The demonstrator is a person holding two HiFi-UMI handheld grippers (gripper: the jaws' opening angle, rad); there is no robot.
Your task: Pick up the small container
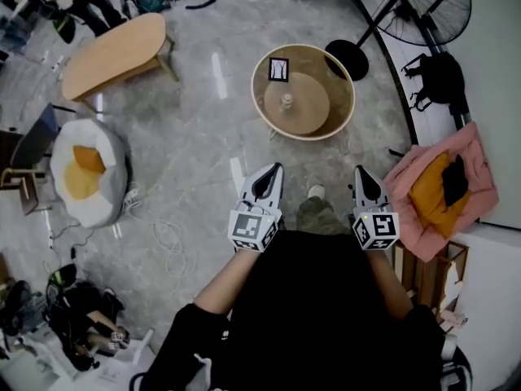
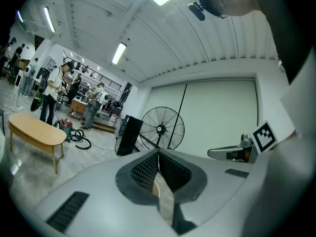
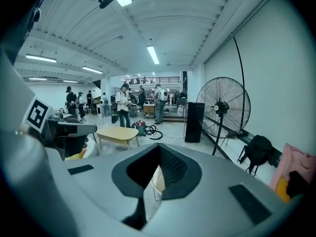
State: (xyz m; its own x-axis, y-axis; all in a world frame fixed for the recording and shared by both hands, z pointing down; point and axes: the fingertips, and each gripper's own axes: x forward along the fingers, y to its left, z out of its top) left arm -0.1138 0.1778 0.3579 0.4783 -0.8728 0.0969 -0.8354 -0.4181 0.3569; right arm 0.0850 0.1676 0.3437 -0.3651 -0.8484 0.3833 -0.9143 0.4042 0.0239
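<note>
The small container (image 1: pixel 286 101) stands upright at the middle of the round table (image 1: pixel 343 125), far ahead of both grippers. The left gripper (image 1: pixel 271 170) is nearer, the container just right of its line; the right gripper (image 1: pixel 363 173) would have to reach leftward. Both are clenched on nothing.

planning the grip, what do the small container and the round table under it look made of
Small container: whitish, likely plastic, though too small to be sure. Round table: light wood or veneer, judging by its even matte tan top and raised rim.
</note>
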